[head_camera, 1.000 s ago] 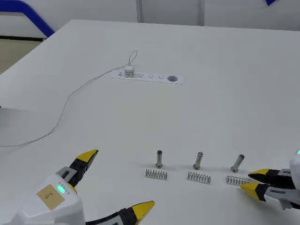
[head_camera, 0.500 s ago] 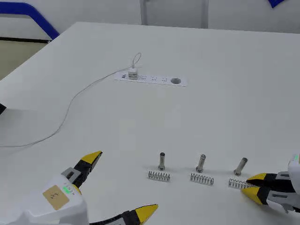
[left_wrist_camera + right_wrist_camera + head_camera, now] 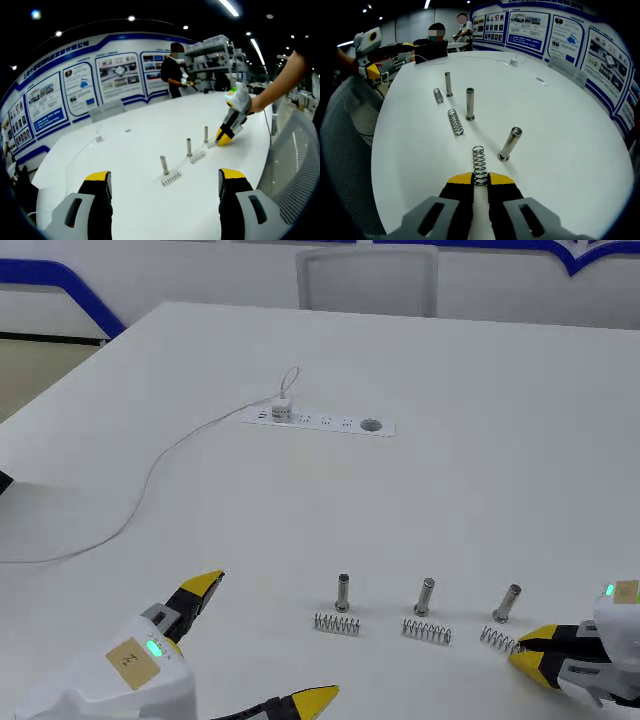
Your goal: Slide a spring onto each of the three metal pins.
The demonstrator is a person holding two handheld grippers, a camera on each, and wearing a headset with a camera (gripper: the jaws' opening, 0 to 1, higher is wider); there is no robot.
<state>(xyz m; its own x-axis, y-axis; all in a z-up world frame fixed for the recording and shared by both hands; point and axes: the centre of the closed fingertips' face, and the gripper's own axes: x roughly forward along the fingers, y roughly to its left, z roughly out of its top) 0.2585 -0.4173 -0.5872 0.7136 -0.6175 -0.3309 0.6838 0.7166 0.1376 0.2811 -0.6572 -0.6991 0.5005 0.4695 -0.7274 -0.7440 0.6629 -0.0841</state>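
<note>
Head view: three silver metal pins stand bare at lower centre, coiled wire springs beside them. Left gripper view: yellow-tipped left gripper gapes wide. Right gripper view: right gripper pinches the nearest spring, bottom centre; none threaded yet.

Observed: left gripper jaws spread wide, well apart from the other tongs. The right gripper jaws closed, pinching one spring end.
</note>
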